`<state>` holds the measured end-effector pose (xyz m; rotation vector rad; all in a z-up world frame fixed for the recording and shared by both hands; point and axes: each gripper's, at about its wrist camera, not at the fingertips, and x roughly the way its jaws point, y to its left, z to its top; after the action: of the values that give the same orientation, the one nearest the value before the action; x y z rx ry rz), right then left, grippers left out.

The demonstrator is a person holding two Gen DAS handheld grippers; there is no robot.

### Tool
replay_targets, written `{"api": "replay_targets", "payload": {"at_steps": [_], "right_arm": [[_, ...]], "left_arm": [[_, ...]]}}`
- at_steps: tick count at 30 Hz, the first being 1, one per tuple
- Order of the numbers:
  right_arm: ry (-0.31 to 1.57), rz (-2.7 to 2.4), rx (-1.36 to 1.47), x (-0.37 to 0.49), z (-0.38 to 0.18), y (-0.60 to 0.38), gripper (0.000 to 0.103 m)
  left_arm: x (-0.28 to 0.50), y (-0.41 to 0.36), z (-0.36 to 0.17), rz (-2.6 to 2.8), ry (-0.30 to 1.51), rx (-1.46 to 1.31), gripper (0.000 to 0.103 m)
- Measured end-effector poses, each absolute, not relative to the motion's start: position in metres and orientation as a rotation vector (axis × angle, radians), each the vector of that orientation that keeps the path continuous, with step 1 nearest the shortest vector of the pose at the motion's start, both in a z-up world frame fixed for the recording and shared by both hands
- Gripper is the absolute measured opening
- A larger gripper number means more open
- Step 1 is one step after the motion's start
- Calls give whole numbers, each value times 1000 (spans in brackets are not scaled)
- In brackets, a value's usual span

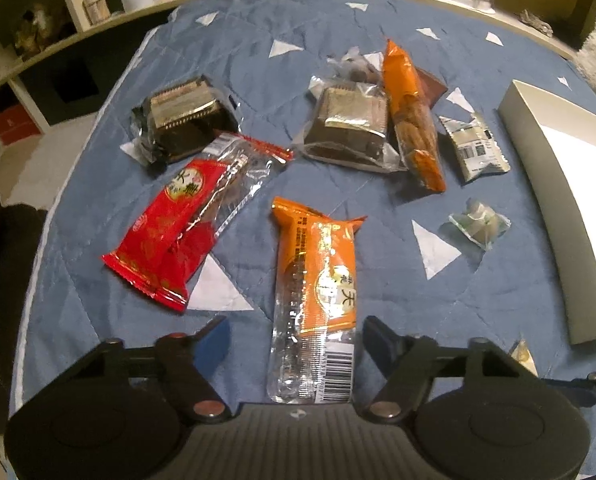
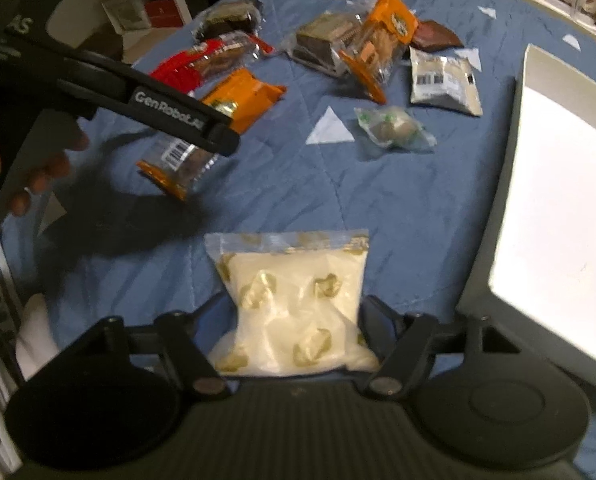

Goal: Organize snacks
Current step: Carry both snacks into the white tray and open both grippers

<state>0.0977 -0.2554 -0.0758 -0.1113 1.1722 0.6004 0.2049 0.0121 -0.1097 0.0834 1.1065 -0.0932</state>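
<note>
A: Status. Left gripper [image 1: 296, 338] straddles the near end of the orange packet [image 1: 315, 300]. Fingers spread, a gap on both sides, pads not touching the wrapper. Packet lies near the front edge of the blue quilt [image 1: 377, 248].

B: Right side?

A: Right gripper [image 2: 294, 320] has the white pouch [image 2: 294, 304] between its fingers, at the front edge just left of the white box [image 2: 557, 208]. The fingers sit right at the pouch's sides; blur stops me telling whether they pinch it.

B: Risks?

A: Slick wrappers. The left one could catch only the clear tail with the barcode, so the packet would swing or slip out. The pouch is soft and puffy, so a squeeze may crush what's inside, or it could squirt free. Both tools also work close together at the front, so they could clash.

B: The rest?

A: Red packet [image 1: 170, 236] toward the left edge, wrapped cakes [image 1: 345, 124] and a second orange packet [image 1: 413, 120] mid-quilt, silver sachet [image 1: 475, 148] and small clear packet [image 1: 479, 224] near the box.

B: Any readable text?

A: "GenRobot.AI" on the left tool's arm in the right view. Chinese characters on the red and orange packets, too small to read.
</note>
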Motion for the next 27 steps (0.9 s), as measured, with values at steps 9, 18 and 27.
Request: {"api": "replay_targets", "payload": {"at_steps": [9, 18, 27], "right_arm": [[1148, 585, -107, 99, -74, -259, 57], [1047, 531, -23, 97, -49, -283, 51], [932, 453, 48, 101, -19, -312, 51]], "left_arm": [[199, 10, -108, -112, 1100, 54, 43], [172, 13, -79, -119, 1015, -30, 43], [151, -3, -41, -162, 896, -106, 43]]}}
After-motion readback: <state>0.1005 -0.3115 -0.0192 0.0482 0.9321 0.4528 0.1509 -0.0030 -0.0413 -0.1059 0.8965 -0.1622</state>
